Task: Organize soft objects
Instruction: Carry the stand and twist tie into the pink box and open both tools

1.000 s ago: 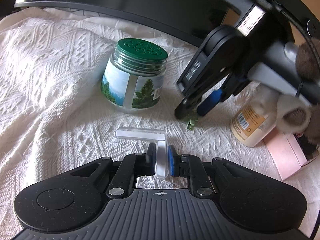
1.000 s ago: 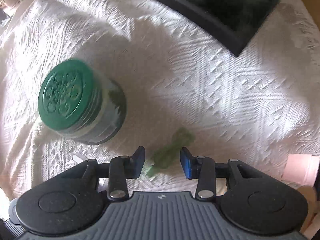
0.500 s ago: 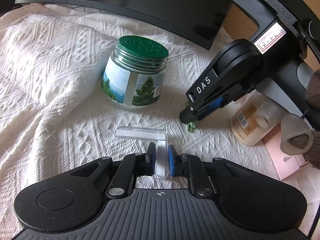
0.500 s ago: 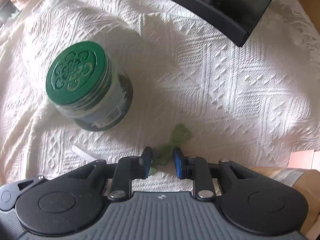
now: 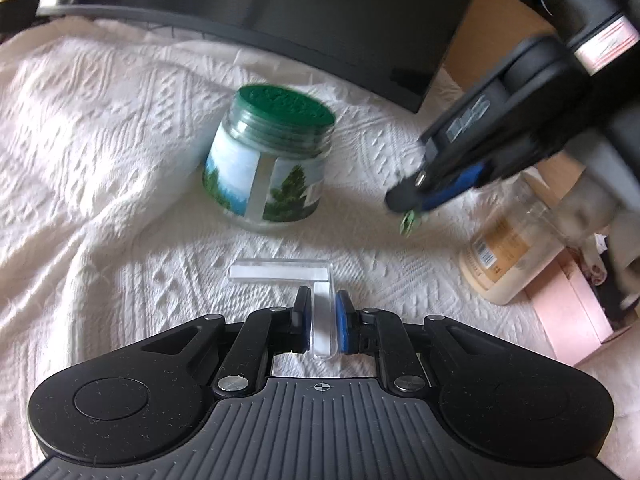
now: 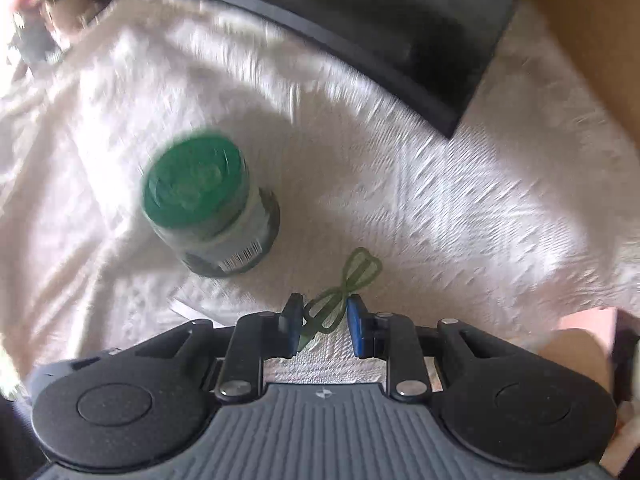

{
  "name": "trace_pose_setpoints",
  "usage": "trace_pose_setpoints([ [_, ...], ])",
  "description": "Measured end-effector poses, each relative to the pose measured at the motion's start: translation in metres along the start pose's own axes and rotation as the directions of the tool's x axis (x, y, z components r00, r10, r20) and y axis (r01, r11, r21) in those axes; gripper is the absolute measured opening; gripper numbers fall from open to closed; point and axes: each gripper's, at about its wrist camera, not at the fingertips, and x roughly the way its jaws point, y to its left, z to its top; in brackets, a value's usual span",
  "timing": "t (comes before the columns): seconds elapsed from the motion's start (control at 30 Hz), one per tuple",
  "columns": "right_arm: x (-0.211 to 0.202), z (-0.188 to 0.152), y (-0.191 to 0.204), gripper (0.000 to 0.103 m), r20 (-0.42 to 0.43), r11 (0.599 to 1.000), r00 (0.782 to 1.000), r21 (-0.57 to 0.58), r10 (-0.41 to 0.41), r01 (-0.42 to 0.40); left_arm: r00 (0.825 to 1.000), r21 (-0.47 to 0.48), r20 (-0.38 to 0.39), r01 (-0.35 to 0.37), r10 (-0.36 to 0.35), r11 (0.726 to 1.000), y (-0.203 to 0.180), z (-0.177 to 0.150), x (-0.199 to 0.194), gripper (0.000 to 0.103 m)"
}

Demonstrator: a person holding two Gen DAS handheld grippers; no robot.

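Note:
My right gripper (image 6: 323,324) is shut on a small green hair tie (image 6: 344,284) and holds it above the white cloth; the tie's loops stick out past the fingertips. In the left wrist view the same gripper (image 5: 416,206) hangs at the right with the green tie (image 5: 408,224) dangling from its tips. My left gripper (image 5: 323,322) is shut on a clear L-shaped acrylic piece (image 5: 304,276) that rests on the cloth. A glass jar with a green lid (image 5: 276,160) stands just beyond it, and also shows in the right wrist view (image 6: 204,204).
A white textured cloth (image 5: 100,160) covers the surface. A black monitor (image 5: 320,12) stands at the back. A tan bottle (image 5: 508,256) lies on its side at the right next to a pink box (image 5: 572,312). A cardboard surface (image 6: 580,40) is at far right.
My right gripper closed on the green hair tie and has lifted it off the cloth, moving up and right. My left gripper has stayed put on the acrylic piece.

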Motion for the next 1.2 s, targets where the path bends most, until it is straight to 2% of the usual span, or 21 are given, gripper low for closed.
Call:
trace_pose_setpoints([
  [0.1,-0.038,0.003,-0.01,0.023,0.083,0.999,0.996,0.033,0.029,-0.032,0.999,0.064,0.042,0.006,-0.009,0.998,-0.013,0.021,-0.016,0.015],
  [0.2,-0.079,0.009,-0.017,0.023,0.18,0.996,0.983,0.071,0.048,-0.061,0.994,0.138,0.107,0.013,-0.028,0.99,-0.031,0.053,-0.037,0.015],
  [0.33,-0.146,0.0,-0.042,0.023,0.312,0.989,0.95,0.13,0.032,-0.076,0.978,0.254,0.192,0.034,-0.085,0.967,-0.066,0.099,-0.061,0.015],
  [0.43,-0.186,-0.013,-0.073,0.024,0.39,0.981,0.921,0.183,-0.015,-0.062,0.961,0.331,0.226,0.079,-0.16,0.94,-0.101,0.13,-0.073,0.015],
  [0.6,-0.233,-0.052,-0.126,0.024,0.472,0.952,0.866,0.304,-0.167,0.018,0.936,0.42,0.19,0.197,-0.298,0.886,-0.165,0.154,-0.072,0.015],
  [0.67,-0.247,-0.073,-0.148,0.024,0.484,0.931,0.848,0.363,-0.217,0.031,0.925,0.432,0.139,0.264,-0.353,0.863,-0.19,0.155,-0.062,0.015],
  [0.8,-0.255,-0.111,-0.183,0.024,0.467,0.877,0.825,0.474,-0.318,0.07,0.908,0.45,0.034,0.36,-0.418,0.817,-0.233,0.14,-0.033,0.015],
  [0.9,-0.248,-0.132,-0.208,0.024,0.437,0.841,0.836,0.538,-0.332,0.053,0.895,0.434,-0.068,0.424,-0.441,0.795,-0.257,0.119,-0.004,0.015],
  [1.0,-0.231,-0.146,-0.224,0.024,0.401,0.808,0.854,0.588,-0.33,0.037,0.884,0.411,-0.152,0.462,-0.441,0.785,-0.272,0.102,0.022,0.015],
  [1.07,-0.219,-0.152,-0.235,0.024,0.38,0.792,0.868,0.61,-0.319,0.023,0.881,0.385,-0.192,0.474,-0.433,0.792,-0.275,0.093,0.041,0.015],
  [1.2,-0.184,-0.153,-0.243,0.024,0.343,0.765,0.895,0.644,-0.284,-0.005,0.888,0.336,-0.268,0.451,-0.375,0.827,-0.278,0.08,0.075,0.015],
])
